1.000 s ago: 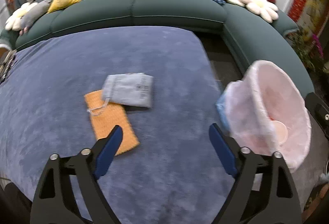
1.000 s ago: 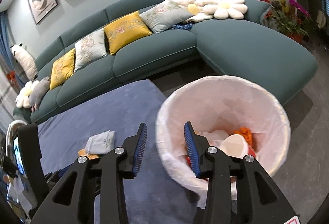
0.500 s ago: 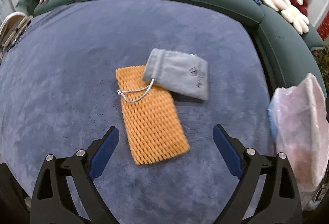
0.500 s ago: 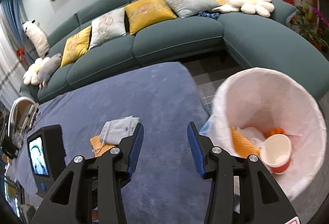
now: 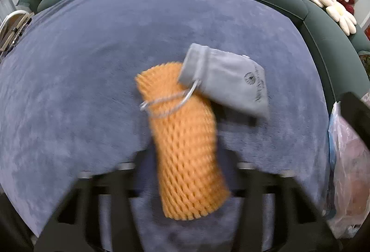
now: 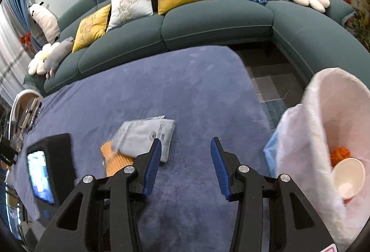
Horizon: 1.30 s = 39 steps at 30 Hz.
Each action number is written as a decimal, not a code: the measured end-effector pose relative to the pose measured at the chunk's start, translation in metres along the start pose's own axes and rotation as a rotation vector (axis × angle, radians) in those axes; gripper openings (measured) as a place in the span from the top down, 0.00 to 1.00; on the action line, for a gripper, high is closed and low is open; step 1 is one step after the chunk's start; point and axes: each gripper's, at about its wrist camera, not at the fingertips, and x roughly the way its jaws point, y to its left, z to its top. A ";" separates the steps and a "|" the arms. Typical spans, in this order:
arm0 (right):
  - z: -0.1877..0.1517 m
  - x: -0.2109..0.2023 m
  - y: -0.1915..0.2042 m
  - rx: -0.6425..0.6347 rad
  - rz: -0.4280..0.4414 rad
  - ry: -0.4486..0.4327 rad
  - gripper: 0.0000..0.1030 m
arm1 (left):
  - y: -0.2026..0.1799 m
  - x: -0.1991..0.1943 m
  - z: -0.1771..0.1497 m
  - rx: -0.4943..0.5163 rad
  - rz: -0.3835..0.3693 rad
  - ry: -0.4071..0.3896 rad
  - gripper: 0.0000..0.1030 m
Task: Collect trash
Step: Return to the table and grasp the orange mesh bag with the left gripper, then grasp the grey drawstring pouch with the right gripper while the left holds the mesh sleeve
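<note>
Jaws on my right gripper (image 6: 185, 159) stand wide apart with nothing between them, hanging above the blue-grey cloth of the worktop (image 6: 161, 81). On my left gripper (image 5: 185, 164) the picture is smeared by motion; I see dark arms either side of the orange foam net sleeve (image 5: 185, 148), but I cannot tell how far the jaws are parted or whether they touch it.

From the left wrist view, the sleeve lies lengthwise on the worktop (image 5: 69, 67), its near end between those blurred arms. A grey drawstring pouch (image 5: 229, 81) overlaps its far right corner, and the pouch's cord (image 5: 166, 101) loops across the sleeve.

From the right wrist view, the same grey drawstring pouch (image 6: 145, 134) rests partly on the orange foam net sleeve (image 6: 118, 159), just left of my left finger (image 6: 151, 164). Off the worktop's right edge stands the lined trash bin (image 6: 323, 113), holding a paper cup (image 6: 349, 175) and orange scraps (image 6: 340, 152). A teal sofa (image 6: 208, 21) curves behind.
</note>
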 end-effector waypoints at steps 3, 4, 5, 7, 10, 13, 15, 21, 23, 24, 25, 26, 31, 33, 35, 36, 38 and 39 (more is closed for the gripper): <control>-0.001 0.016 0.007 -0.009 0.009 0.025 0.58 | 0.021 -0.001 0.007 -0.047 -0.061 0.018 0.79; -0.001 0.024 0.011 -0.009 0.015 0.038 0.58 | 0.028 -0.003 0.009 -0.059 -0.068 0.012 0.80; -0.002 0.029 0.014 -0.009 0.021 0.046 0.58 | 0.033 -0.004 0.012 -0.061 -0.070 0.005 0.80; -0.002 0.040 0.021 -0.007 0.034 0.065 0.57 | 0.041 -0.006 0.016 -0.068 -0.071 -0.007 0.80; -0.003 0.056 0.034 -0.019 0.042 0.090 0.54 | 0.051 -0.007 0.024 -0.085 -0.073 -0.020 0.80; -0.005 0.071 0.045 -0.044 0.041 0.106 0.51 | 0.053 -0.005 0.030 -0.089 -0.069 -0.028 0.80; -0.004 0.080 0.050 -0.054 0.032 0.115 0.49 | 0.053 -0.001 0.034 -0.093 -0.073 -0.025 0.80; -0.004 0.100 0.047 -0.024 0.013 0.143 0.47 | 0.064 0.006 0.036 -0.100 -0.085 -0.017 0.80; -0.006 0.100 0.050 -0.037 0.002 0.130 0.50 | 0.065 0.007 0.036 -0.097 -0.091 -0.013 0.80; -0.008 0.100 0.052 -0.048 0.000 0.128 0.59 | 0.063 0.008 0.036 -0.092 -0.092 -0.012 0.80; -0.009 0.100 0.056 -0.064 -0.002 0.128 0.70 | 0.062 0.008 0.036 -0.090 -0.093 -0.012 0.80; -0.010 0.100 0.058 -0.074 -0.004 0.128 0.77 | 0.061 0.008 0.036 -0.088 -0.094 -0.012 0.80; -0.010 0.094 0.053 -0.040 0.040 0.147 0.94 | 0.060 0.000 0.035 -0.094 -0.102 -0.016 0.80; -0.010 0.084 0.053 -0.032 0.043 0.131 0.94 | 0.057 -0.007 0.033 -0.089 -0.101 -0.027 0.80; -0.008 0.074 0.051 -0.028 0.046 0.114 0.94 | 0.054 -0.015 0.032 -0.082 -0.101 -0.039 0.80; -0.007 0.067 0.050 -0.027 0.047 0.104 0.94 | 0.051 -0.020 0.032 -0.077 -0.105 -0.046 0.80; -0.005 0.055 0.046 -0.022 0.046 0.085 0.94 | 0.043 -0.032 0.031 -0.067 -0.111 -0.062 0.80; -0.003 0.047 0.043 -0.016 0.046 0.073 0.94 | 0.042 -0.038 0.029 -0.060 -0.115 -0.070 0.80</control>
